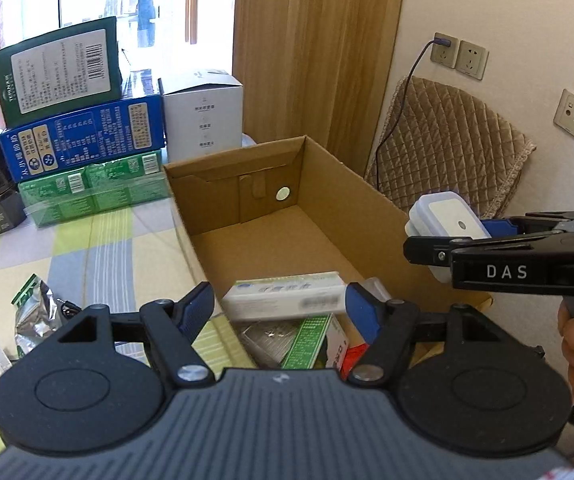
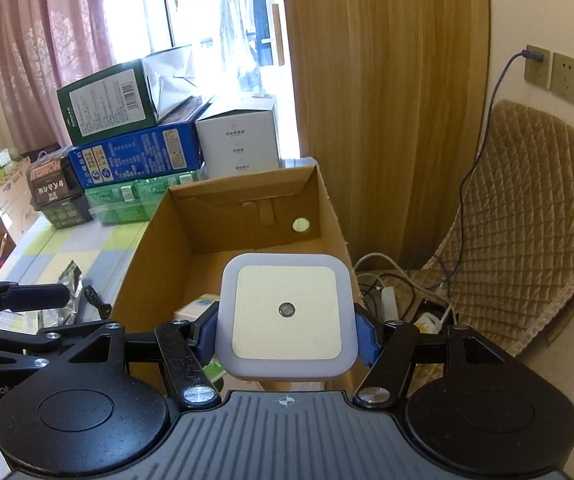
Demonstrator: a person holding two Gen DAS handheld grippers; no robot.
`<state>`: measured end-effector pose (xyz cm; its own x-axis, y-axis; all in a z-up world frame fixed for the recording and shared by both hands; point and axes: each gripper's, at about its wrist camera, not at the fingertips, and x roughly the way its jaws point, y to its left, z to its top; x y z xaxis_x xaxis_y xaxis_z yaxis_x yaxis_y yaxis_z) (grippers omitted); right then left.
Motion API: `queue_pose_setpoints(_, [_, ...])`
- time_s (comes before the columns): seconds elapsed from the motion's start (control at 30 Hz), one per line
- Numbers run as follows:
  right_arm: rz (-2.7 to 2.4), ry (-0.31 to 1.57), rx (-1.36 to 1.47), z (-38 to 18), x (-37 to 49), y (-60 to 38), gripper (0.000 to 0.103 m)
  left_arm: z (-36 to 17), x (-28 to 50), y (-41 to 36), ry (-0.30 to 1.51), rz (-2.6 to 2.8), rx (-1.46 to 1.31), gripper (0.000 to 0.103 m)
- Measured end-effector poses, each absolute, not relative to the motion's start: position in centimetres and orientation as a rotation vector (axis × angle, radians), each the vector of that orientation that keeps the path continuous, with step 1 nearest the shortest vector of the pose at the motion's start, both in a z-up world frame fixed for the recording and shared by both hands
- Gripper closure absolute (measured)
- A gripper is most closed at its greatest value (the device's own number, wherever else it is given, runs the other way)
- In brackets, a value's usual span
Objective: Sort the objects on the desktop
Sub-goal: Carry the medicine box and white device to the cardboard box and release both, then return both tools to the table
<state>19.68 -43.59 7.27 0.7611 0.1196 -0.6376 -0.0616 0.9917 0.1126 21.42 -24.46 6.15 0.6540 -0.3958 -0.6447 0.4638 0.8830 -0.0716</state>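
A square white night light [image 2: 287,316] with a small round sensor sits between the blue pads of my right gripper [image 2: 287,334], which is shut on it just over the near right edge of the open cardboard box [image 2: 247,208]. In the left wrist view that night light [image 1: 449,220] hangs at the box's right wall [image 1: 367,200]. My left gripper [image 1: 279,312] stands open with nothing between its pads, above the box's near end, where a white toothpaste carton [image 1: 287,296] and a green-and-white packet [image 1: 307,340] lie.
Stacked green, blue and white boxes [image 1: 83,136] stand behind the cardboard box on the checked tablecloth [image 1: 99,256]. A foil packet [image 1: 35,312] and a black cable lie left of the box. A quilted chair [image 2: 527,240], cables and a power strip [image 2: 391,300] are to the right.
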Motion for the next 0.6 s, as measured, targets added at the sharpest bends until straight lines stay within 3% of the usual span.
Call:
queue_pose_setpoints(0.17, [0.137,0.704,0.117,6.9,20.5,-43.4,0.04,6.2,21.4,-23.6,0.7,-0.475,0.097,0.035])
queue_pose_setpoints(0.27, [0.122,0.694,0.141,6.9,20.7,-43.5,0.029,6.2,21.4,-22.9,0.699,-0.463,0.096,0.034])
queue_pose_setpoints(0.6, [0.12,0.684,0.155,8.2,18.7,-43.2,0.026,5.9,20.6,-20.1,0.719,-0.422,0.092,0.031])
